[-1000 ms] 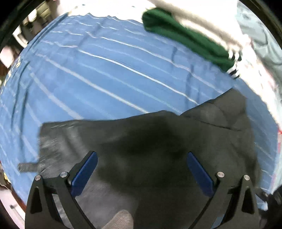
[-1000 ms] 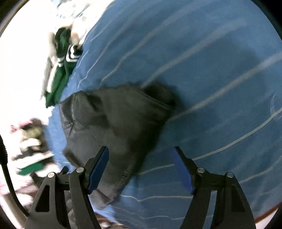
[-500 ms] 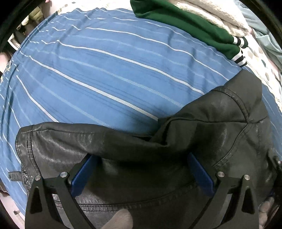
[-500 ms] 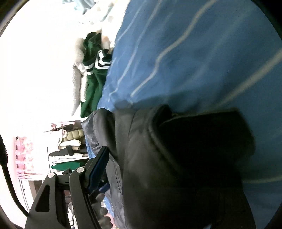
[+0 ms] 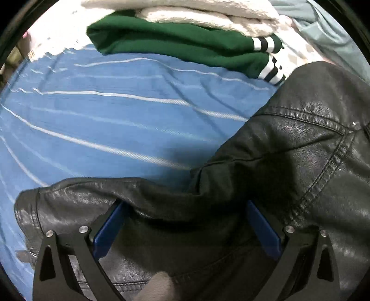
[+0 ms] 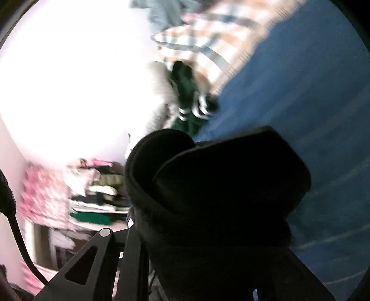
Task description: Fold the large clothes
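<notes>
Jaws of the right gripper (image 6: 196, 231) are closing, with a thick fold of the black leather jacket (image 5: 289, 150) between them; a second ago they stood wide over bare sheet beside it. Grip looks made and the fold is up off the blue striped sheet (image 5: 104, 111), so a fold-over has likely begun. Left gripper (image 5: 185, 227) has shifted along the jacket since then; its blue fingers (image 5: 108, 227) stand wide, straddling a ridge of leather, not pinching. Jacket lies on the sheet just beside the green sweater (image 5: 173, 44), which sits under a cream fleece (image 5: 196, 14).

Hidden: right fingertips buried in dark fabric, pads unseen. Right view blurred and blown out at left. Jacket's overall outline is cut off in both views.
</notes>
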{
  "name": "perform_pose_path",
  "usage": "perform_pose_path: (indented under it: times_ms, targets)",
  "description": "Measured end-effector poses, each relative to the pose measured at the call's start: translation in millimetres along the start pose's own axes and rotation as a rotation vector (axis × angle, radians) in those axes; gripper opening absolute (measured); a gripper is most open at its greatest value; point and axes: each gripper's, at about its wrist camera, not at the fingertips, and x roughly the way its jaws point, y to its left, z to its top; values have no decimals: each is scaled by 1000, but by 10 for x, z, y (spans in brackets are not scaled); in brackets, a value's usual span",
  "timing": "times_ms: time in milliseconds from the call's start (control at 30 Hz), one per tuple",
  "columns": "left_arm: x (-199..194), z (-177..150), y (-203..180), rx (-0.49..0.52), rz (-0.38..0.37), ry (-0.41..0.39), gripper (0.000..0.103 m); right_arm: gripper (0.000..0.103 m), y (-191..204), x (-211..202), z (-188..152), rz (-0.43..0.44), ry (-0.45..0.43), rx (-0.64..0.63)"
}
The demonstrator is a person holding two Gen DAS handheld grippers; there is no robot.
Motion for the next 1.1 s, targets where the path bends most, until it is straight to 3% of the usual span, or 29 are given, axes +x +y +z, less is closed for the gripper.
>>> perform_pose_path:
  times_ms: [133,267,400,467,533,633,733,767,800,867,967,1100]
  targets:
    - [-327,-119,427,-122,-36,-24,103,21,696,202,-11,-37,67,-166]
    - [-896,-769,1023,-236,41,-58,103,21,1447,555,-373,-48,162,-337]
    - [-1298,-1728,1743,-401,176,0,103,21,2037,1111,-1041,-44,293,-473]
    - [-1344,-2107,2090,-475,242,47,103,21,2257,1527,-1533,-44,392,-541]
    - [-1363,-2548,2346,-560,300,109,103,21,2356,1913,-2024,-72,492,-602]
    - [-1410,-2945,2574,-678,309,141,103,21,2254,2430,-2785,-165,656,-691]
    - [-1453,-3133,2662,-760,286,137,103,27,2009,2840,-3345,-316,871,-724]
    - [-1473,-3161,2681,-777,281,135,103,38,1978,2847,-3425,-305,909,-724]
    - [-1502,-3178,2715,-796,275,131,103,49,2006,2797,-3458,-271,940,-720]
    - [-1631,-3304,2791,-819,266,119,103,51,2171,2613,-3432,-254,949,-798]
    - [-1864,-3255,2858,-817,251,66,103,75,2351,2333,-3136,-195,980,-768]
    - [-2102,-2930,2719,-798,265,-31,103,75,2425,1951,-2314,-173,881,-615]
